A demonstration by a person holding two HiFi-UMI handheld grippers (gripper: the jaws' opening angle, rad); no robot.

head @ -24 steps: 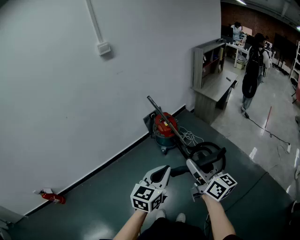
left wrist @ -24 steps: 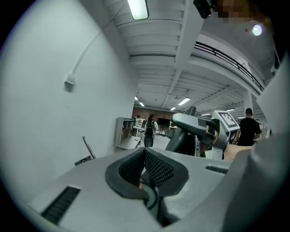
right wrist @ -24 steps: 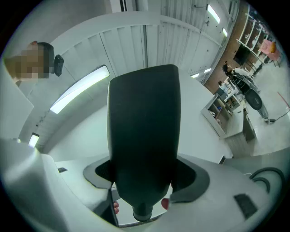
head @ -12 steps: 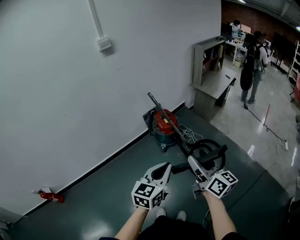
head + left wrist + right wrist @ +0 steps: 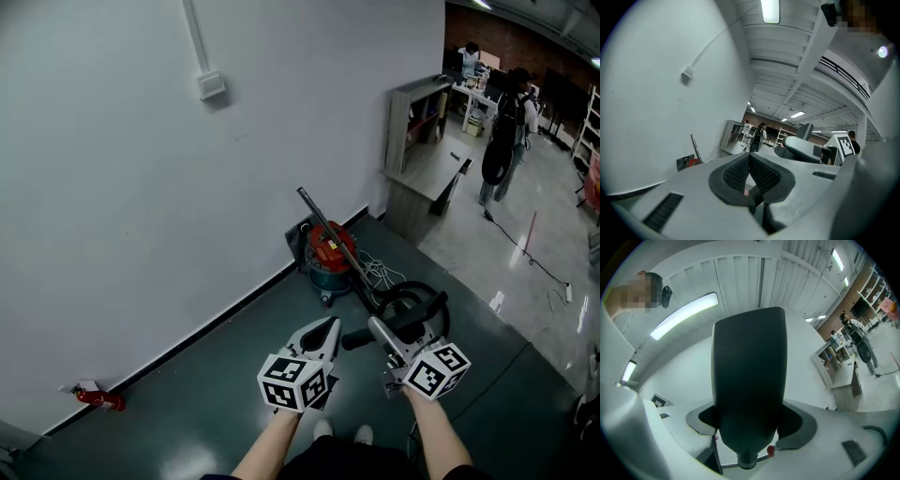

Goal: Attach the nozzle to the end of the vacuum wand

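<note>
My right claw [image 5: 379, 330] is clamped on the dark nozzle [image 5: 354, 339], held out level. In the right gripper view the nozzle [image 5: 749, 376] fills the space between the pads, its broad flat part rising up and blocking most of the room, its narrow round end low down. From the head view I cannot tell where the nozzle's far side stops, since it merges with the black hose [image 5: 414, 298] coiled on the floor [image 5: 216, 394] behind it. My left claw [image 5: 325, 330] is closed with nothing in it, its pads [image 5: 761, 176] meeting. The wand [image 5: 319, 217] leans against the wall [image 5: 141, 187], well apart from both claws. Its lower end is hidden behind the red vacuum [image 5: 328, 255]. My forearms are cut off at the bottom edge.
</note>
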